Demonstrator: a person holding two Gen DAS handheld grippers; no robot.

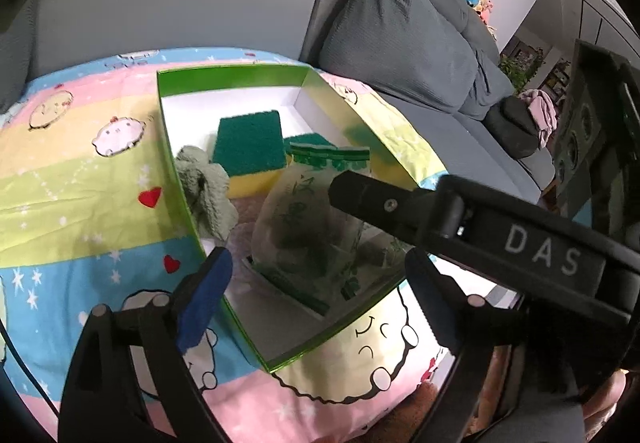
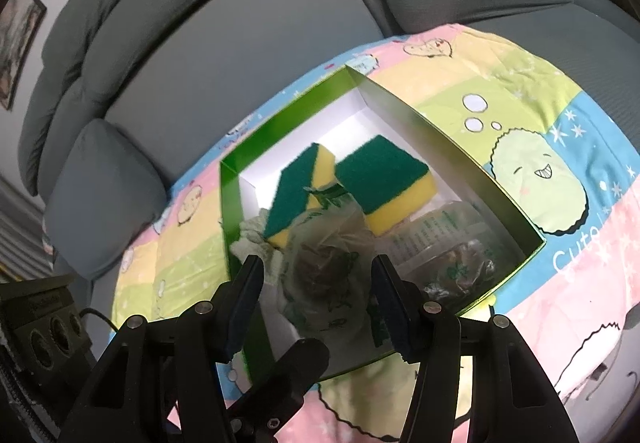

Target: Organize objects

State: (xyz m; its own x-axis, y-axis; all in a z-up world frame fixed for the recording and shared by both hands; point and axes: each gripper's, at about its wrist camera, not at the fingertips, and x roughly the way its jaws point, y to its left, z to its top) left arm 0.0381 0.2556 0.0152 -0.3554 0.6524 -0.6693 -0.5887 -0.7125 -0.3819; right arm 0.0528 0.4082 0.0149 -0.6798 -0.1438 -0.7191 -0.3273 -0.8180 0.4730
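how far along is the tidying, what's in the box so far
Done: two sponges, a green cloth and printed bags already lie in the green box. In hand: a bag sits between the right gripper's jaws. Left gripper is open, holding nothing. Nothing loose shows outside the box.

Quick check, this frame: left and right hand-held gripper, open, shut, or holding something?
Left hand-held gripper: open, pads clear of the plastic bag in the green box.
Right hand-held gripper: jaws astride the bag; grip cannot be told.

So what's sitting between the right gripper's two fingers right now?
The right wrist view shows a translucent plastic bag with green print, dark contents inside, between the right gripper fingers, over the green box. Pad contact isn't clear.
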